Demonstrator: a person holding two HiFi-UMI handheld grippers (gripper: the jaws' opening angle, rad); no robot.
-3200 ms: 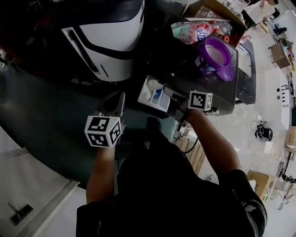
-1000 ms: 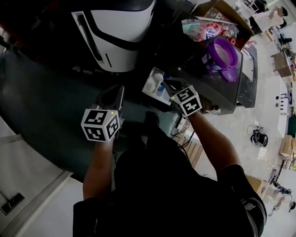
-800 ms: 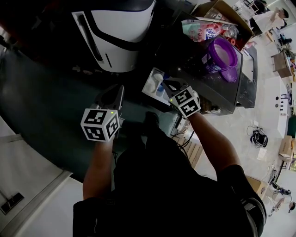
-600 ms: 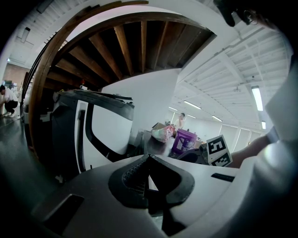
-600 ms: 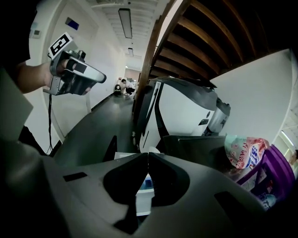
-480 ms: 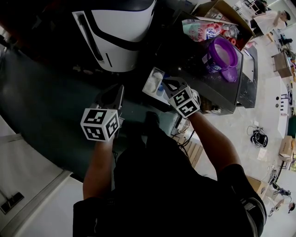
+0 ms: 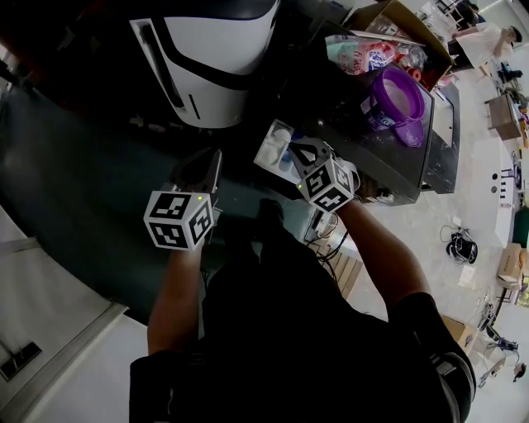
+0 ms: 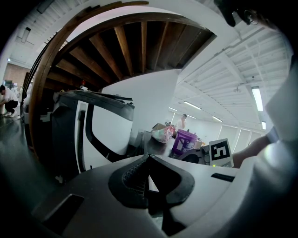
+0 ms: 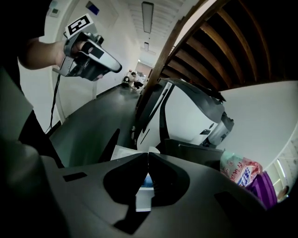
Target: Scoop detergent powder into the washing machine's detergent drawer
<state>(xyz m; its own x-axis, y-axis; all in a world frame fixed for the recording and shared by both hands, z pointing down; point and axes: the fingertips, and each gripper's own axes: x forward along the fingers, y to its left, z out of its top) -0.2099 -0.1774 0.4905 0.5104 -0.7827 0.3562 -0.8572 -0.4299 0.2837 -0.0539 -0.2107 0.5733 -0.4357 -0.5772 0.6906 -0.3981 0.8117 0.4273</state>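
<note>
**A:** Grey plastic tips meet point to point on the right gripper (image 9: pixel 148 154). Its jaws are closed and nothing sits between them.

**B:** What lies just past those tips?

**A:** The detergent drawer (image 7: pixel 271 147), pulled out of the dark washing machine (image 7: pixel 331 107). It sits directly ahead of and below the right gripper. It is white, with a blue insert (image 9: pixel 146 180) in one compartment. I cannot tell whether any powder lies in it.

**B:** Where is the powder?

**A:** Further out, beyond the right gripper and off to its right, a purple tub (image 7: pixel 378 116) stands open on the machine's top, with white powder (image 7: pixel 398 95) inside. A purple lid (image 7: pixel 407 132) lies just beside it. Behind the tub is a printed detergent pouch (image 7: pixel 359 51), and behind that an open cardboard box (image 7: pixel 397 18).

**B:** And the other hand?

**A:** The left gripper (image 8: pixel 149 157) is also closed and empty. It is held over the dark floor, well to the left of the drawer. Ahead of it stands a white-and-black appliance (image 7: pixel 215 66).
</note>
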